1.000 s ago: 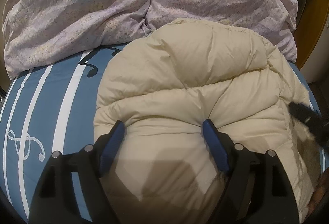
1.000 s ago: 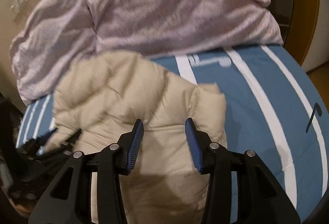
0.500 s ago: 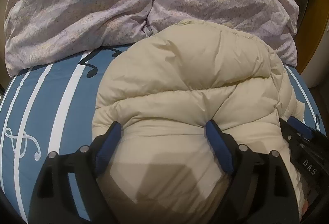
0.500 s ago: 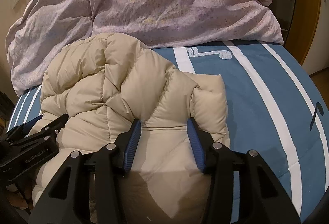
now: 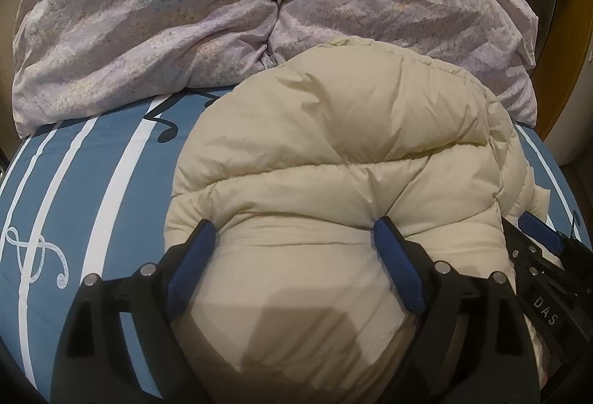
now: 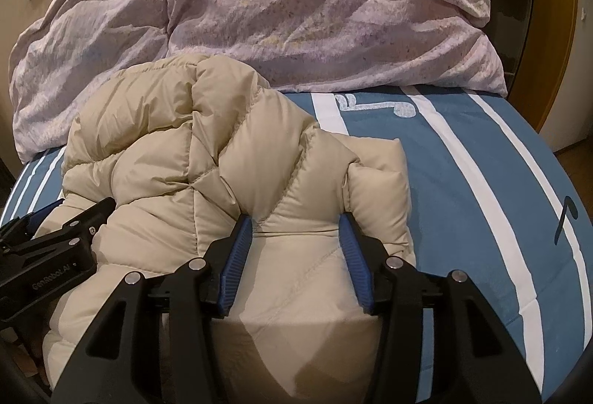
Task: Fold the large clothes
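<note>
The beige quilted puffer jacket (image 5: 333, 181) lies bundled on the blue bed cover with white stripes and music notes (image 5: 92, 189). Its far end rests against the two crumpled lilac pillows (image 5: 222, 15) along the head edge of the bed, and its near end sits under both tools at the bed's near edge.

Over the last second the jaws of both tools have been opening. The left hand-held gripper (image 5: 294, 241) now stands wide, and the padded fabric bulges up between its blue pads (image 5: 192, 263). The pads still dent the fabric at the sides, but the spread has clearly grown compared with a second ago, so I read it as let go, with the jacket merely lying between the fingers.

The right hand-held gripper (image 6: 296, 237) has widened less. A puffed fold sits between its ribbed blue pads (image 6: 235, 263), and fabric still pinches in at both tips. It looks to be loosening rather than gripping firmly, though I cannot say for certain that contact has ended.

Meanwhile the jacket has settled. A second ago the right view was smeared by motion; now it is sharp, and the bundle's outline matches the view of half a second ago.

In my judgement, a fold has just been laid down and is being released. The bundle looks compact but springy, so the down filling may push it open again.
</note>
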`<state>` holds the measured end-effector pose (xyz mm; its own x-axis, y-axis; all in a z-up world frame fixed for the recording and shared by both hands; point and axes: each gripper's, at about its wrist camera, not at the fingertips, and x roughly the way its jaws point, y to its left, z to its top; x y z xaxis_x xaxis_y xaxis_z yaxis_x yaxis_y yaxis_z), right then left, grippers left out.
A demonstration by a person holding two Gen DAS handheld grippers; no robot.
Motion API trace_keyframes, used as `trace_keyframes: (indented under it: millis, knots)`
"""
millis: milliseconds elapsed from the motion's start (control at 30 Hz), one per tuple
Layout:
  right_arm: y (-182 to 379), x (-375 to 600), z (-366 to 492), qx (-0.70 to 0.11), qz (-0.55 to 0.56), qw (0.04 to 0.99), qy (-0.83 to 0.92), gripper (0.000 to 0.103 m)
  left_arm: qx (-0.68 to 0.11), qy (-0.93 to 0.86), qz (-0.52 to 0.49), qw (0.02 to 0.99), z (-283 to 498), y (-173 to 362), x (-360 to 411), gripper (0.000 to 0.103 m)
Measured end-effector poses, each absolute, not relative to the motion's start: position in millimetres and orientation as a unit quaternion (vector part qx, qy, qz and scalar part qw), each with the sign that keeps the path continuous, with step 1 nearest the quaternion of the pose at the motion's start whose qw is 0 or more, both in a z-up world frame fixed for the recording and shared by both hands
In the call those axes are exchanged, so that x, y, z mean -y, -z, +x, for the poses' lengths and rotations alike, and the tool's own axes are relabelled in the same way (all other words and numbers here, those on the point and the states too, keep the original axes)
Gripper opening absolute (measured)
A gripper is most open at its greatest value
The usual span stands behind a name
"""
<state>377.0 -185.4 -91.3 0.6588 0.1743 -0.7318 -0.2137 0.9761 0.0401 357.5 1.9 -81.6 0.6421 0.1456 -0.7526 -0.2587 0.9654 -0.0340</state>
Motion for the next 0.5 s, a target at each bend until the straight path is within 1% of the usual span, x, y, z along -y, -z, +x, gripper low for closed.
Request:
trace_keyframes:
  millis: [500]
  knots:
    - [95.4,186.0,374.8,-0.377,-0.022,0.920,-0.105,0.055,-0.391,-0.112,-0.071,0.911,355.7,85.7,-3.3,0.090]
